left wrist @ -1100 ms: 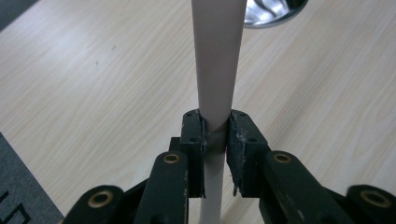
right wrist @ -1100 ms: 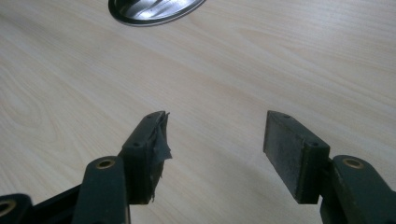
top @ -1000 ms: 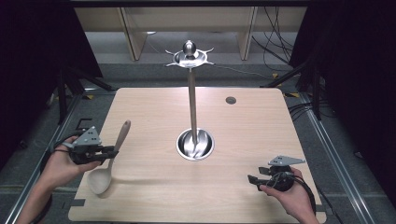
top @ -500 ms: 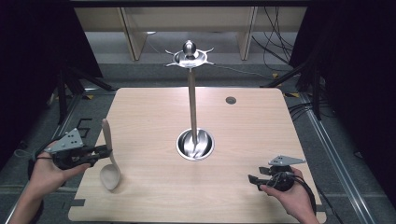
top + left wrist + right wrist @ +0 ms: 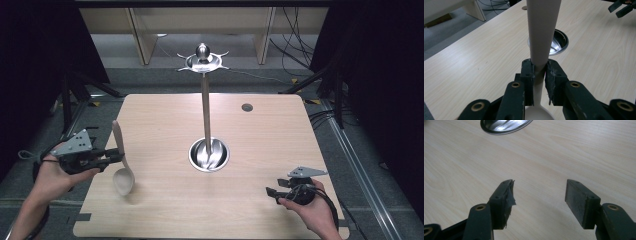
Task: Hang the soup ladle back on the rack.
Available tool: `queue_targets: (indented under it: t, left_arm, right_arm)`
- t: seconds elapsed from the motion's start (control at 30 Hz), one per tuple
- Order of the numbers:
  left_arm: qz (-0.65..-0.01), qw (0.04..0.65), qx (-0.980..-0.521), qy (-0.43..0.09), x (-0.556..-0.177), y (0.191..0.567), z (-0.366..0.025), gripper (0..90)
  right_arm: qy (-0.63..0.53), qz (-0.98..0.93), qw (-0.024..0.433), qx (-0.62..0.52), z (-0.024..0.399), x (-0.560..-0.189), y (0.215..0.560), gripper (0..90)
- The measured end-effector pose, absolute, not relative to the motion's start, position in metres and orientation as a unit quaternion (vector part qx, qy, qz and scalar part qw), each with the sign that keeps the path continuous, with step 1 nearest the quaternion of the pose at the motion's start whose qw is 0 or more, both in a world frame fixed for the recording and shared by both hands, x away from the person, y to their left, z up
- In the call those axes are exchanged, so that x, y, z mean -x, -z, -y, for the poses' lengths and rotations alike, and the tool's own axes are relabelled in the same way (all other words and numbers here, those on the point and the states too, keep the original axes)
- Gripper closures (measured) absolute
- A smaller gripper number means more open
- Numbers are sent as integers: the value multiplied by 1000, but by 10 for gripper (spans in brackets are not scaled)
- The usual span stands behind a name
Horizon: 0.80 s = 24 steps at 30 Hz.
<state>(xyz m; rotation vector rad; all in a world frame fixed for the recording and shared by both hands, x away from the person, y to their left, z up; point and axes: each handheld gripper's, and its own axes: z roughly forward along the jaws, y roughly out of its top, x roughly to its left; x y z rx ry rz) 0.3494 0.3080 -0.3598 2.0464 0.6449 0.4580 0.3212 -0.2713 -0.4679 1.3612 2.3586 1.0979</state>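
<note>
Looking at the high view from its left side, I see my left hand-held gripper point(image 5: 116, 158) at about 8 o'clock of the tabletop point(image 5: 280, 135), just at its left edge. It is closed on a pale spoon point(image 5: 121, 165), and it grips the handle a little above the bowl. The handle points up and slightly away from me, toward 12 o'clock, and the bowl hangs down, close over the wood; I cannot tell if it touches the surface. In the left gripper view the two black jaws press on the thin neck of the spoon point(image 5: 541, 37) from both sides, and the wide handle rises in front of the camera.

Going toward the middle, a metal stand point(image 5: 205, 115) is at the centre of the tabletop. Its round shiny base point(image 5: 209, 155) sits on the wood, a thin pole goes straight up, and on top there is a small disc with hooks and a ball point(image 5: 202, 56). The spoon is well apart from this stand, at its 8 o'clock side. A small dark round hole point(image 5: 246, 107) is in the tabletop toward 1 o'clock.

At the right, at about 4 o'clock, my right hand-held gripper point(image 5: 270, 192) is low over the wood near the front edge. In the right gripper view its jaws stand open with only bare tabletop point(image 5: 574, 152) between them.
</note>
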Motion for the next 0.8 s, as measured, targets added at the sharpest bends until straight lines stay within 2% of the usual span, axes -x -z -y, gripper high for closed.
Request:
queue_targets:
  t: [0.8]
  left_arm:
    - [-219, 472, -840, -151, -383, 339, -286, 762]
  right_arm:
    - [-373, -800, 98, -460, 271, -321, 468, 403]
